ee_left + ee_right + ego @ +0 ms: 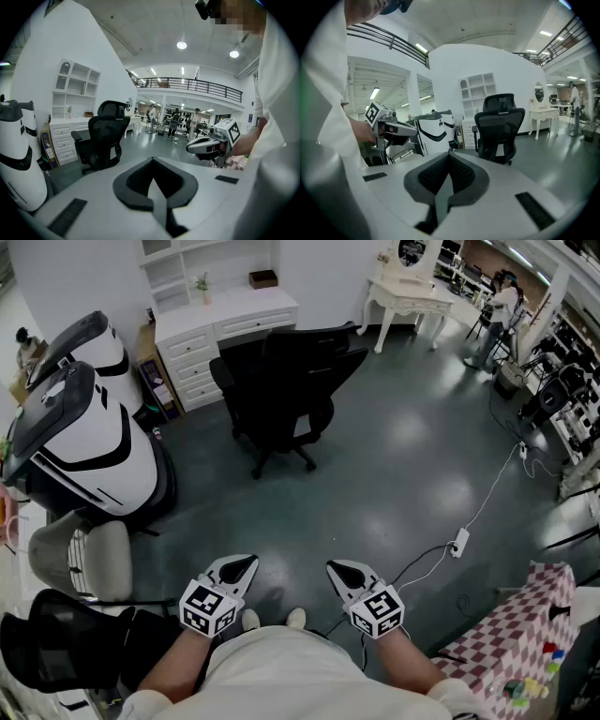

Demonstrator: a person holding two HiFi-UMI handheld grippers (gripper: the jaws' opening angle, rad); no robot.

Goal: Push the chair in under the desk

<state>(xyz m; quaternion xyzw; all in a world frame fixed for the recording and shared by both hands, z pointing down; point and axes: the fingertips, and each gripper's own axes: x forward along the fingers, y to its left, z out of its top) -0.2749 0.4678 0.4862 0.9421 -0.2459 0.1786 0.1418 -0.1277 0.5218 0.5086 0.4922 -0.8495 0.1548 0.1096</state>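
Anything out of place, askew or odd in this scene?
The black chair stands out on the open floor, apart from the white desk rather than tucked under it. A white power strip with its cable lies loose across the floor to the right. Nothing looks spilled or damaged.

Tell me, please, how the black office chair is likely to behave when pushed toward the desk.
The black office chair should probably roll easily: its star base stands on smooth floor. It may swivel or veer if pushed off-centre on the backrest. Tipping seems unlikely, given the wide base.
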